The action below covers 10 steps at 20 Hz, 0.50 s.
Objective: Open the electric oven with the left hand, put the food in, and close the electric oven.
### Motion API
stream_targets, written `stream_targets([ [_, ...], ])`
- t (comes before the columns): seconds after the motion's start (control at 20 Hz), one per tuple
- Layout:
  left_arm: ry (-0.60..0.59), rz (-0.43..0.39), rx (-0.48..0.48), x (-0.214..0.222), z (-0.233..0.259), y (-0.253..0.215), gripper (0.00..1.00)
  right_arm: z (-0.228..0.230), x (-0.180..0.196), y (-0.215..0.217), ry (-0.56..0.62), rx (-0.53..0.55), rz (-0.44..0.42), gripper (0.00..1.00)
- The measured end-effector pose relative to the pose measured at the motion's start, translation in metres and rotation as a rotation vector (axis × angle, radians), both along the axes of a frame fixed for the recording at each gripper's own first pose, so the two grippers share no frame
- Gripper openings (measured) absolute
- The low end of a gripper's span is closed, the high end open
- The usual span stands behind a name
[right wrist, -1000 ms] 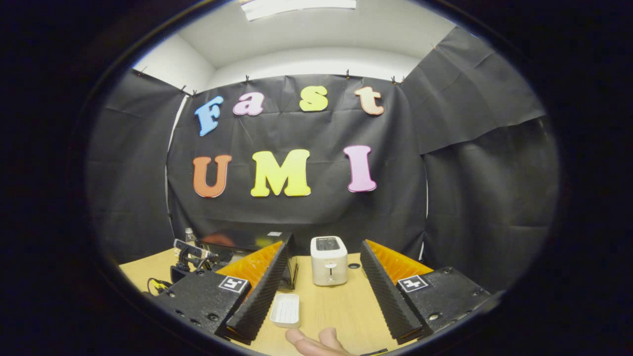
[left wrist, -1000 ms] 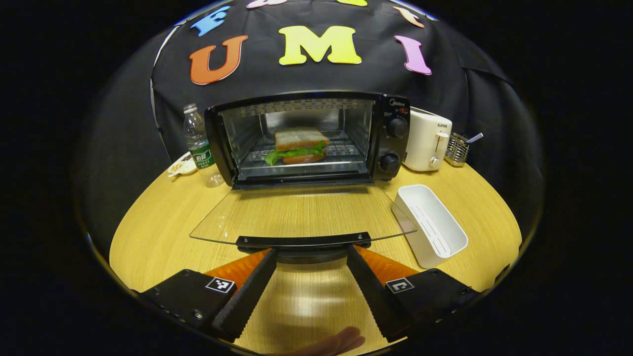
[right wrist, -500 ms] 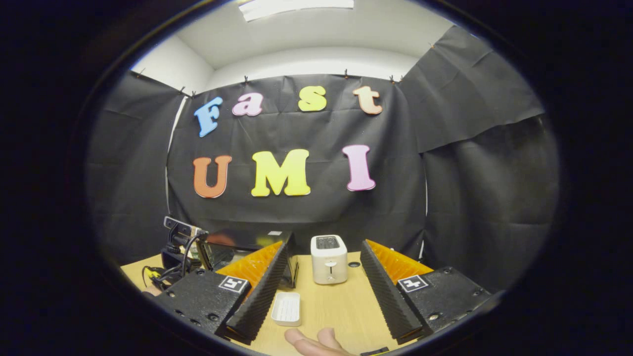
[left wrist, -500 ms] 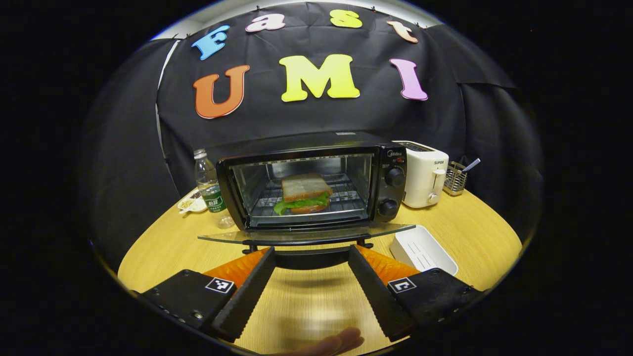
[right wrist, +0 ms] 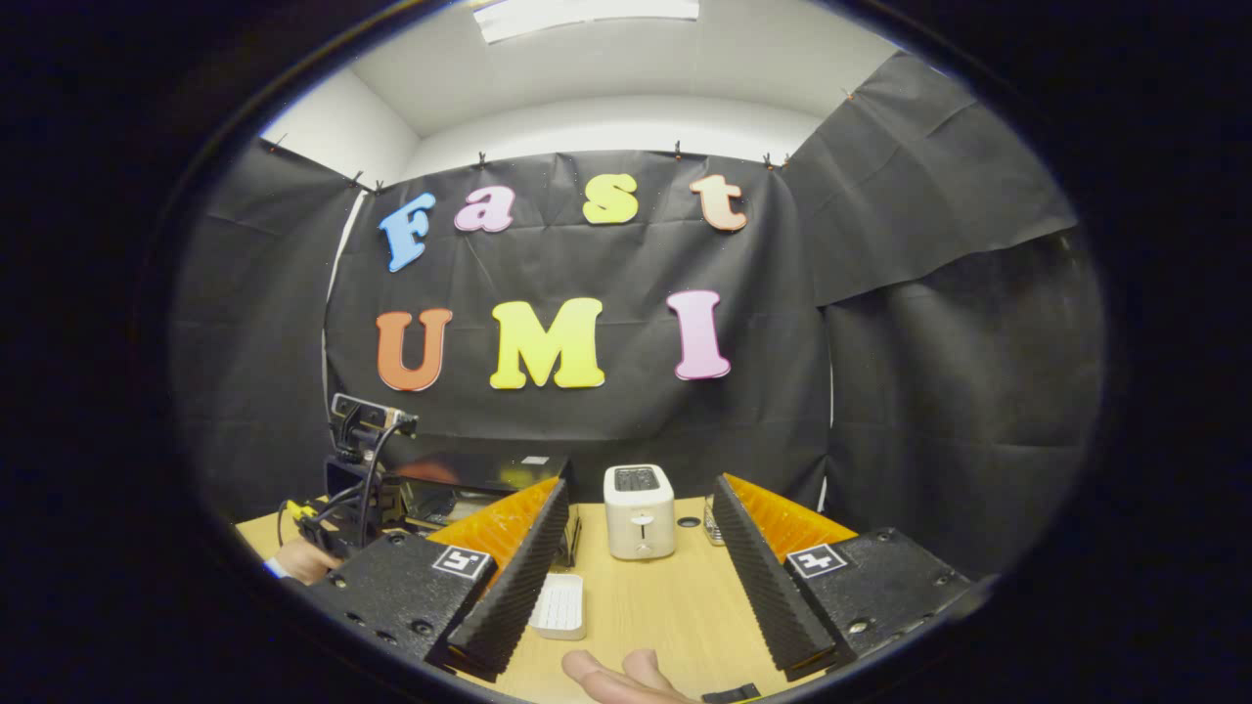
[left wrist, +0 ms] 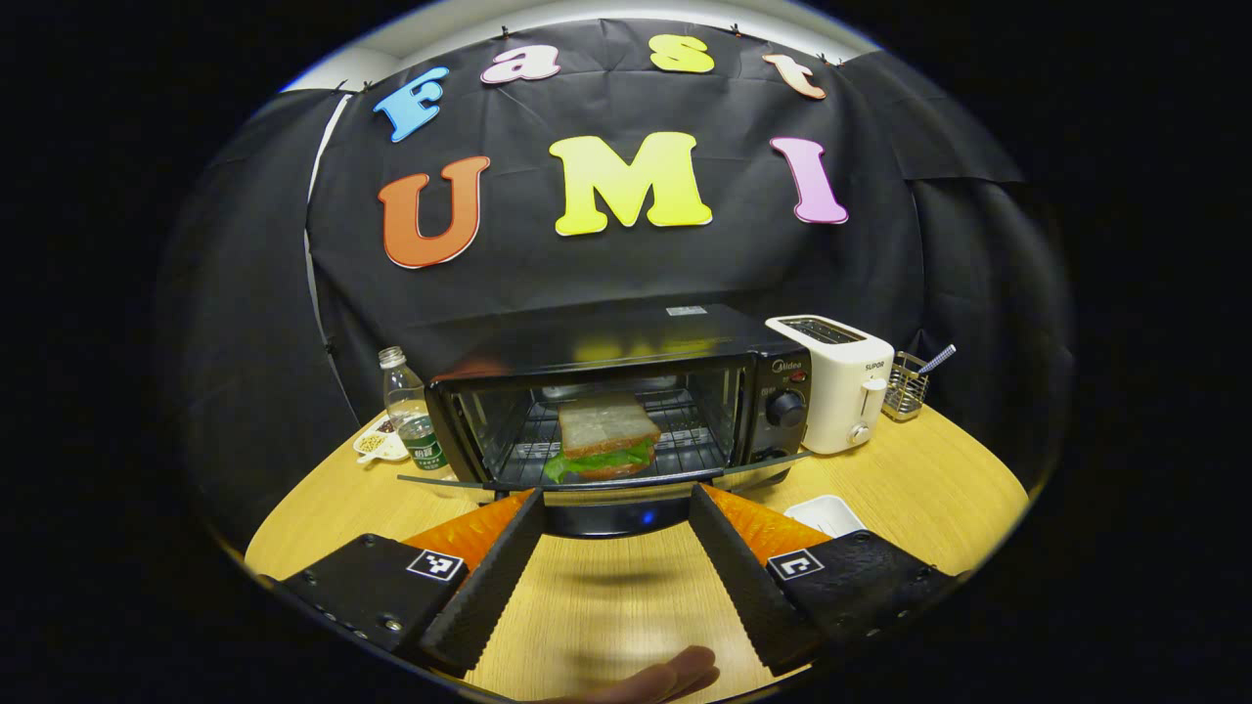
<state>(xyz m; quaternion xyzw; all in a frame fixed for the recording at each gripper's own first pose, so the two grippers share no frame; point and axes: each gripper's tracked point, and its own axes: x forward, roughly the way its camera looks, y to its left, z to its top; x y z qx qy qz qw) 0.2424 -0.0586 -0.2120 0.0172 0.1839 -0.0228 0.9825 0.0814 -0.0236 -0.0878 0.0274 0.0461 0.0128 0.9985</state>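
The black electric oven [left wrist: 626, 337] stands at the back of the round wooden table [left wrist: 919, 479]. A sandwich [left wrist: 603, 439] with green lettuce lies on the rack inside it. The glass door [left wrist: 445, 483] is partly raised, tilted between flat and shut. Its dark handle [left wrist: 616, 516] sits between the spread fingers of my left gripper [left wrist: 616, 492], which is open and does not clamp it. My right gripper [right wrist: 641, 482] is open and holds nothing, raised above the table in front of the toaster [right wrist: 638, 499]. In the right gripper view the left gripper [right wrist: 360, 469] and a hand [right wrist: 298, 559] appear at the oven.
A white toaster [left wrist: 831, 381] stands right of the oven, with a wire utensil holder [left wrist: 908, 386] beyond it. A white rectangular tray [left wrist: 827, 513] lies in front of the toaster. A plastic bottle [left wrist: 406, 406] and a small dish [left wrist: 377, 445] sit left of the oven.
The oven door has swung up from lying flat to partly raised, and my left gripper has risen with its handle. The right gripper has barely moved.
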Motion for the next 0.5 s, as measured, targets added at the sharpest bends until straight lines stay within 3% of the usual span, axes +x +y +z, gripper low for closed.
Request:
stream_targets([
  [0.2, -0.045, -0.007, 0.011, 0.023, 0.015, 0.002, 0.97, 0.001, -0.015, -0.004, 0.012, 0.009, -0.018, 0.95],
  [0.25, -0.054, -0.001, 0.001, 0.029, 0.019, 0.003, 0.98, 0.003, -0.019, -0.003, 0.008, 0.019, -0.016, 0.87],
  [0.3, -0.048, 0.003, -0.020, 0.032, 0.020, 0.003, 0.97, 0.005, -0.023, -0.001, 0.004, 0.025, -0.013, 0.87],
  [0.5, -0.066, 0.007, -0.070, 0.013, 0.048, 0.002, 0.97, 0.005, -0.041, 0.002, 0.015, 0.035, -0.002, 0.87],
])
